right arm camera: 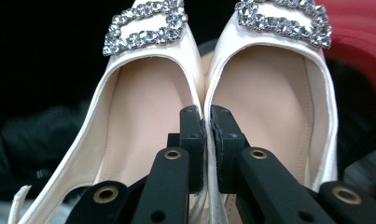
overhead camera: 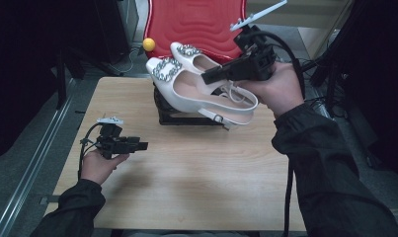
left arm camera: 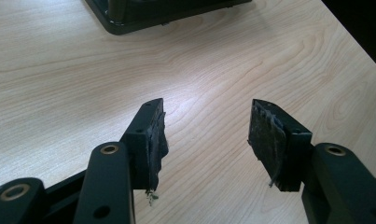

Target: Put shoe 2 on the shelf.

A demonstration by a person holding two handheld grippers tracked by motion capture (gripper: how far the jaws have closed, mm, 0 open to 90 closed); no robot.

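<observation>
Pinching the touching inner walls of two white shoes (overhead camera: 201, 89) between clenched jaws, the right hand-held gripper (right arm camera: 206, 116) is holding the pair in the air above the black rack (overhead camera: 186, 116) near the counter's (overhead camera: 186, 168) far edge. Near the left edge, the left hand-held gripper (left arm camera: 205, 126) is hovering low over bare wood, jaws spread wide, grasping nothing.

We see two white slingback shoes (overhead camera: 206, 94) with rhinestone buckles, pressed side by side, inner edges pinched together, toes tilted upward, lifted just above the black rack (overhead camera: 181, 118).
</observation>
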